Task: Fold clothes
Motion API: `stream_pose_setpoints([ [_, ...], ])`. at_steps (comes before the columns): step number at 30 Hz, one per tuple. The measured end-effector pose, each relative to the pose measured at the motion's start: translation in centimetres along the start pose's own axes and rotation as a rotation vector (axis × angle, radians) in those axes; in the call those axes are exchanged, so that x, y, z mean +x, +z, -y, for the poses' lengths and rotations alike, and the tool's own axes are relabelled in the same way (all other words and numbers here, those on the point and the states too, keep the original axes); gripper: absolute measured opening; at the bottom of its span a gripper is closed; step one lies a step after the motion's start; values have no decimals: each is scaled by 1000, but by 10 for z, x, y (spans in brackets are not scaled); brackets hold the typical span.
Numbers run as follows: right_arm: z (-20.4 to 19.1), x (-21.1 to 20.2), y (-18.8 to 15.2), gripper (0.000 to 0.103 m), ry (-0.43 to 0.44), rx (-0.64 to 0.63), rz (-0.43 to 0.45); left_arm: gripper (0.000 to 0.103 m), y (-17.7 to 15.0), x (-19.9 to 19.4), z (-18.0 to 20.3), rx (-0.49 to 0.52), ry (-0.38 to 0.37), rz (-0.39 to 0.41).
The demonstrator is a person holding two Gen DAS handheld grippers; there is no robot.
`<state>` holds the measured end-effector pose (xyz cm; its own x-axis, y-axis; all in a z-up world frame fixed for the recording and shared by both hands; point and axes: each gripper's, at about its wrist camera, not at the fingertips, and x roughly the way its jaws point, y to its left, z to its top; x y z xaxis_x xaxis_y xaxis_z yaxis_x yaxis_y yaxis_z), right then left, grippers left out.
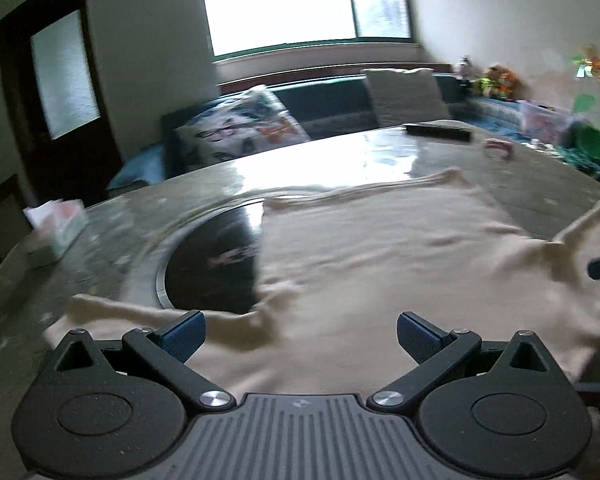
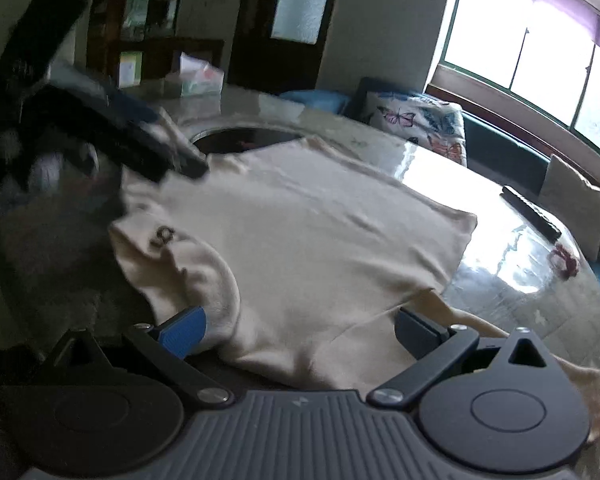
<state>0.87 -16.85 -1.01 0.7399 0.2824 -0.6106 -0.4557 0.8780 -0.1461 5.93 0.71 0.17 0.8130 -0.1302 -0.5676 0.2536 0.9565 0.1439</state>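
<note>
a cream shirt (image 1: 380, 264) is lying spread out on a round, glossy table (image 1: 340, 152), covering the near side of it and partly hiding a dark round inset (image 1: 216, 256) sunk in the tabletop. in the right wrist view the shirt (image 2: 300, 232) is showing a small dark mark near its left edge, and one sleeve is trailing off toward the lower right. the cloth is looking a little rumpled and blurred.

the left gripper (image 1: 300, 338) is hovering just above the near edge of the shirt with its blue-padded fingers spread wide apart, released and gripping nothing. the right gripper (image 2: 300, 334) is sitting over the near part of the shirt, its fingers likewise spread wide with cloth lying between them but not pinched. in the right wrist view the left gripper (image 2: 156, 136) is appearing as a dark blurred shape at the far left corner of the shirt.

farther out on the table a tissue box (image 1: 56, 232) is standing at the left, a dark remote (image 1: 438, 131) is lying near the far edge, and a small pink thing (image 1: 498, 148) is resting beside it. beyond the table a bench with a butterfly cushion (image 1: 240, 128) and a pale cushion (image 1: 406, 94) is running under a bright window (image 1: 304, 4), and a dark door (image 1: 56, 80) is standing at the left.
</note>
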Motion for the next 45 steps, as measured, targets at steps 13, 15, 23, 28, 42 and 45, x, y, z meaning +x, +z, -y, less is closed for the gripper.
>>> stream_pose_setpoints([
  [13, 113, -25, -46, 85, -312, 395, -24, 103, 4, 11, 67, 95, -123, -3],
  [15, 131, -27, -56, 82, -366, 451, -32, 103, 3, 13, 74, 104, -131, -10],
  [23, 181, -29, -83, 67, -486, 600, -23, 103, 1, 17, 83, 122, -131, -31],
  [28, 194, -27, -91, 56, -515, 652, -16, 103, 2, 18, 86, 128, -127, -36],
  [42, 198, -45, -78, 8, -524, 653, 36, 103, 0, 27, 95, 155, -127, -48],
  [45, 194, -51, -70, 8, -507, 643, 51, 103, 1, 26, 95, 157, -126, -40],
])
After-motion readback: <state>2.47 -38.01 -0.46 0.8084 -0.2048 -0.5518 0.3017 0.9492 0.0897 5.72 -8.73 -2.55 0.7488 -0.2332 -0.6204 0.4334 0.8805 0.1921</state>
